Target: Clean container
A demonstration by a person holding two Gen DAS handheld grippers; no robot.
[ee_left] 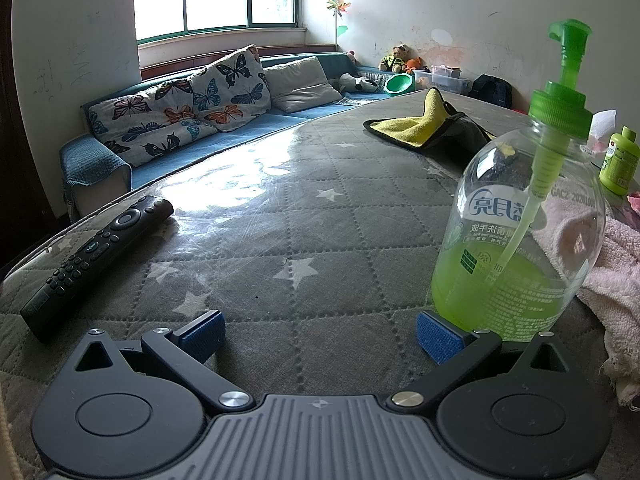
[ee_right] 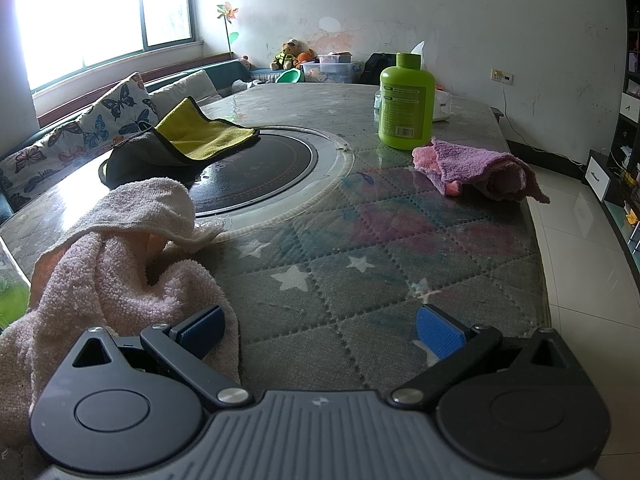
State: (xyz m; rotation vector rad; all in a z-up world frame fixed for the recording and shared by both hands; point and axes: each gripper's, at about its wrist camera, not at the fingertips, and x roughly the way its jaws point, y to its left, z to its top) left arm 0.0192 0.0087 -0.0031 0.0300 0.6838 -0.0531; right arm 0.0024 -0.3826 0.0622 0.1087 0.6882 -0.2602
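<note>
Both sets of jaws stand wide apart and hold nothing. The left gripper (ee_left: 320,330) hovers low over the desk (ee_left: 280,208) with the pump bottle (ee_left: 516,216), the likely container to clean, standing just beyond and outside its right pad, perhaps touching it. The right gripper (ee_right: 320,330) sits with the pale pink towel (ee_right: 120,264) bunched against its left pad.

The step in hand looks like the first pick-up: bottle in one gripper, cloth in the other. To do it well, the left gripper should shift right until the bottle's broad belly is centred between the pads, and grip low so the tall pump cannot tip. The right should slide left onto a thick fold of towel rather than a loose edge.

The bottle's base is hidden behind the left gripper's right arm, so contact cannot be judged. The towel runs off the frame edge in both views. Farther off lie a remote (ee_left: 100,256), a yellow cloth (ee_right: 208,136), a purple cloth (ee_right: 480,168) and a green bottle (ee_right: 406,104); its label is unreadable.
</note>
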